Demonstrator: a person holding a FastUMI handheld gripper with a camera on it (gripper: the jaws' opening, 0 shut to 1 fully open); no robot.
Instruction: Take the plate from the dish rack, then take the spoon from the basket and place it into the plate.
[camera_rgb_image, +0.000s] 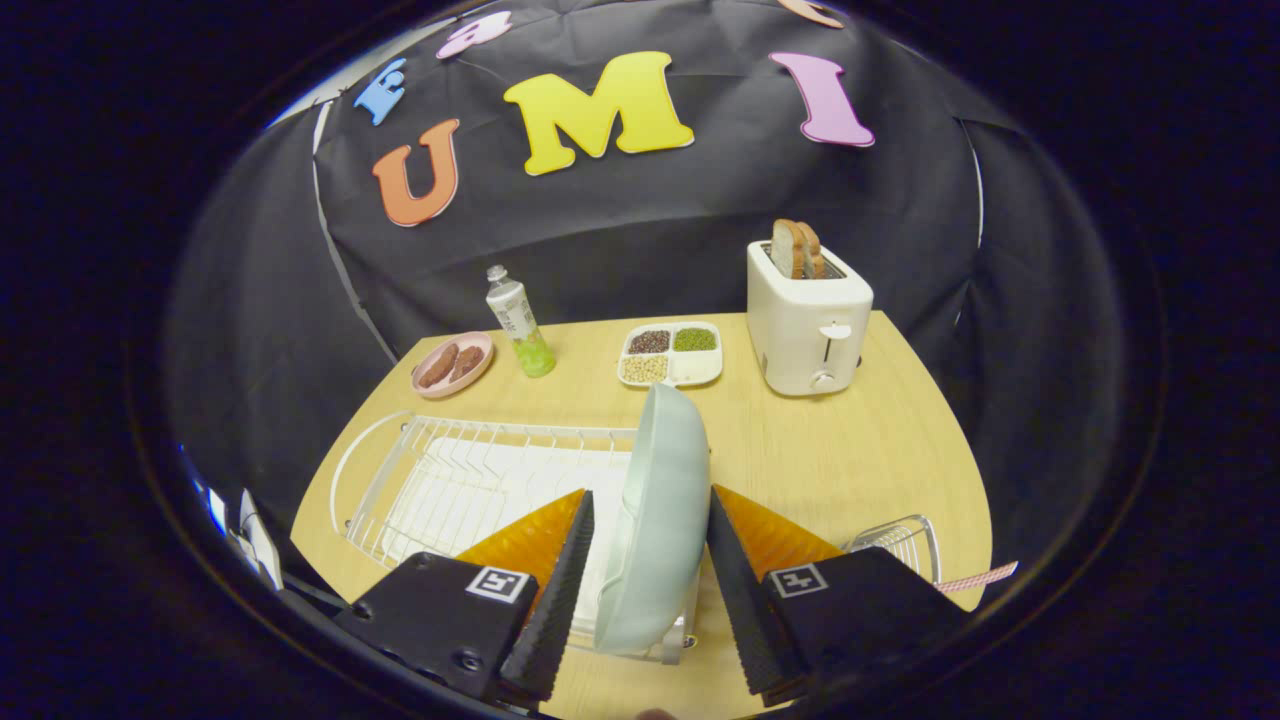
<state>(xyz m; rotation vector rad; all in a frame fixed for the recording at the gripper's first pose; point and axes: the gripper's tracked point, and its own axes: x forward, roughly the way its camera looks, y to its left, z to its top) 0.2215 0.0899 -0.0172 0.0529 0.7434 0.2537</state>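
A pale green plate (662, 520) stands on edge at the right end of the white wire dish rack (450, 480), between the fingers of my gripper (650, 498). The right finger lies against the plate's back. A thin gap shows between the left finger and the plate's rim, so the gripper is open around it. To the right of the right finger sits a small wire basket (900, 538), and a pink patterned handle (985, 577), probably the spoon's, sticks out of it. The basket's inside is hidden by the gripper.
On the wooden table (850, 450) beyond the rack stand a white toaster (808, 325) with bread, a divided dish of beans (670, 353), a bottle (518, 325) and a pink plate (452, 364) with food. Bare table lies ahead to the right.
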